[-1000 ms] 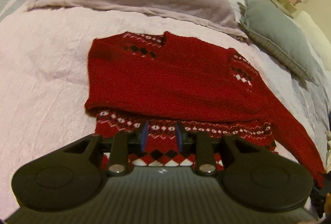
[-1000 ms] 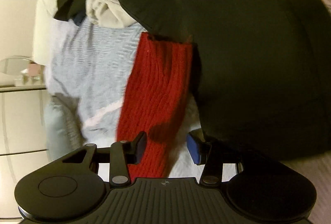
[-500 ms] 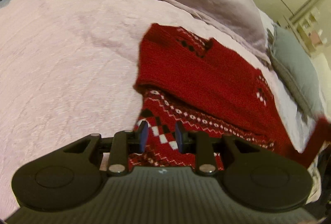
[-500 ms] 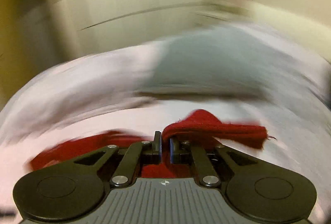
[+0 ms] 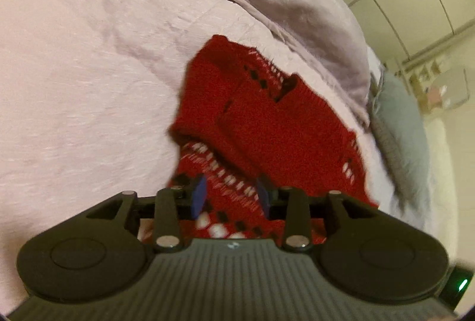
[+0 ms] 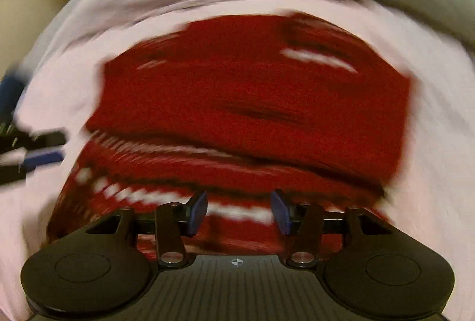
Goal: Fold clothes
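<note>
On the pink bed [image 5: 89, 68], the red patterned sweater [image 5: 276, 128] lies folded; left gripper [image 5: 231, 196] and right gripper [image 6: 239, 209] hover above its hem (jaws opening, nothing grasped).

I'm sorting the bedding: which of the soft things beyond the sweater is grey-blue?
The cushion at the bed's right edge; the blanket heaped beside it is pale lilac, and the bedspread is pink.

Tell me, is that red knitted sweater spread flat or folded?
Partly folded: the red knitted sweater lies on the pink bedspread with plain red layers doubled over its patterned front.
</note>
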### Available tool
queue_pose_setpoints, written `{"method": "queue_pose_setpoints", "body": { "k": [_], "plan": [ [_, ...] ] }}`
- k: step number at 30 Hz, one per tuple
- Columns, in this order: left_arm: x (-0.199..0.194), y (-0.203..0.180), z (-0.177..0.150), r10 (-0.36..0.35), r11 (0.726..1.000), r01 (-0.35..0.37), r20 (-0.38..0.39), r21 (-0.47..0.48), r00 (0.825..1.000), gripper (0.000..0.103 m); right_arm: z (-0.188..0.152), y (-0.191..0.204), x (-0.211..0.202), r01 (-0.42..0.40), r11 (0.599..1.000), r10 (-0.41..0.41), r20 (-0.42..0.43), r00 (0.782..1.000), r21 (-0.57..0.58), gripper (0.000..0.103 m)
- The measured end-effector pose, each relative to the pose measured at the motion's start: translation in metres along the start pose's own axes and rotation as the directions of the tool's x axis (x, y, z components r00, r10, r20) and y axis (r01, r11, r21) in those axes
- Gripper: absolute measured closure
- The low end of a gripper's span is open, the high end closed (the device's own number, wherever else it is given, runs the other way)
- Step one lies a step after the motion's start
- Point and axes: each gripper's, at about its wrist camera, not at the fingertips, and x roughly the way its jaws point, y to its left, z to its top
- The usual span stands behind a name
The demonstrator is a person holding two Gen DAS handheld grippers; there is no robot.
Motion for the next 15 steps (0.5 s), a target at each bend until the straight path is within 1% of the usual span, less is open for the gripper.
{"method": "queue_pose_setpoints", "body": {
  "k": [1, 2, 4, 6, 7, 8, 9, 10, 11, 12, 13, 15],
  "plan": [
    [0.009, -0.004, 0.008, 0.007, 1.000, -0.007, 0.010, 0.011, 1.000, 0.065, 0.004, -0.023, -0.006, 0.005, 0.994, -0.005, 0.006, 1.000, 0.111, 0.052],
    [0.017, -0.009, 0.016, 0.018, 0.999, -0.018, 0.020, 0.029, 1.000, 0.064, 0.005, -0.045, -0.012, 0.004, 0.976, -0.008, 0.018, 1.000, 0.219, 0.052],
    [0.038, -0.018, 0.029, 0.050, 0.994, -0.052, 0.017, 0.092, 0.999, 0.061, 0.006, -0.084, -0.021, -0.001, 0.917, -0.018, 0.046, 0.999, 0.398, 0.052],
    [0.059, -0.028, 0.042, 0.084, 0.984, -0.085, 0.013, 0.159, 0.996, 0.057, 0.006, -0.110, -0.028, -0.009, 0.859, -0.033, 0.073, 0.997, 0.512, 0.052],
    [0.069, -0.032, 0.048, 0.101, 0.976, -0.102, 0.012, 0.192, 0.995, 0.057, 0.006, -0.120, -0.030, -0.012, 0.836, -0.041, 0.084, 0.996, 0.548, 0.052],
    [0.080, -0.035, 0.051, 0.108, 0.971, -0.103, -0.007, 0.217, 0.994, 0.059, 0.006, -0.129, -0.030, -0.010, 0.824, -0.048, 0.088, 0.995, 0.566, 0.052],
    [0.088, -0.037, 0.052, 0.110, 0.965, -0.101, -0.027, 0.242, 0.994, 0.068, 0.007, -0.135, -0.030, -0.008, 0.815, -0.056, 0.092, 0.994, 0.579, 0.052],
    [0.091, -0.039, 0.050, 0.107, 0.958, -0.096, -0.028, 0.269, 0.994, 0.084, 0.008, -0.137, -0.029, -0.005, 0.814, -0.063, 0.097, 0.993, 0.580, 0.052],
    [0.092, -0.042, 0.048, 0.102, 0.951, -0.090, -0.026, 0.296, 0.994, 0.097, 0.010, -0.139, -0.028, -0.007, 0.815, -0.066, 0.104, 0.992, 0.579, 0.052],
    [0.093, -0.044, 0.045, 0.097, 0.943, -0.084, -0.024, 0.323, 0.995, 0.101, 0.011, -0.141, -0.028, -0.009, 0.817, -0.069, 0.112, 0.991, 0.577, 0.052],
    [0.094, -0.047, 0.043, 0.092, 0.934, -0.079, -0.022, 0.350, 0.995, 0.101, 0.013, -0.143, -0.027, -0.011, 0.818, -0.070, 0.118, 0.991, 0.576, 0.052],
    [0.073, -0.050, 0.041, 0.026, 0.927, -0.050, 0.069, 0.372, 0.997, 0.101, 0.018, -0.145, -0.027, -0.017, 0.821, -0.067, 0.127, 0.990, 0.570, 0.052]
  ]
}}
